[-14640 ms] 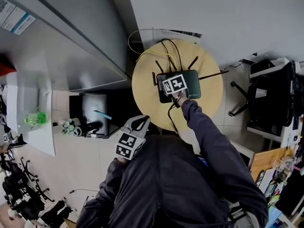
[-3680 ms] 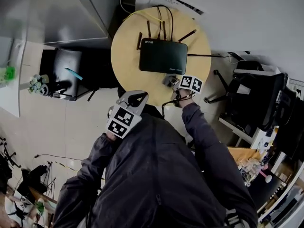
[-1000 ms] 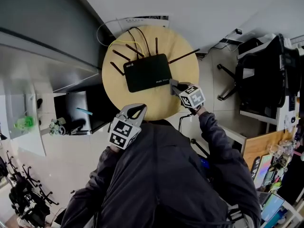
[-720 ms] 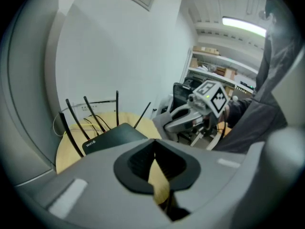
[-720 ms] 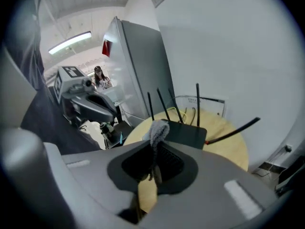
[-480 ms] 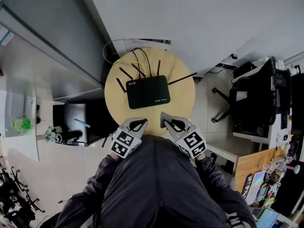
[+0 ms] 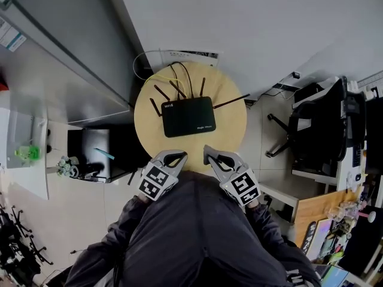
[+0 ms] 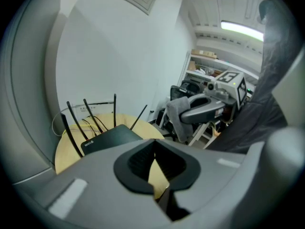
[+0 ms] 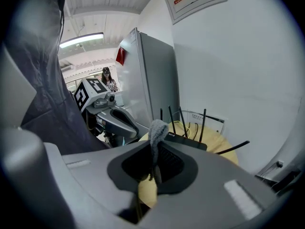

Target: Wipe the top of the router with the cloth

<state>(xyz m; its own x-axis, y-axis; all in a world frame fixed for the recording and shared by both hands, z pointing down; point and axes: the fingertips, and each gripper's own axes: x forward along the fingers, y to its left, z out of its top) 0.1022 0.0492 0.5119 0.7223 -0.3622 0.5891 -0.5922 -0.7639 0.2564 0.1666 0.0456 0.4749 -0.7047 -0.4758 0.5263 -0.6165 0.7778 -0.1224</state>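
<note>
We see a round, pale wooden table [image 7: 232, 130] bearing one black router [image 7: 188, 116] near its middle, its thin antennas [image 7: 232, 102] splayed outward, with black and yellow cables [image 7: 179, 75] trailing over the far edge.

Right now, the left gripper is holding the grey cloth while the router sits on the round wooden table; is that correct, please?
Not quite: the grey cloth is clamped in the right gripper, not the left, as the right gripper view shows. The left gripper is shut on nothing. The router does sit on the round wooden table.
</note>
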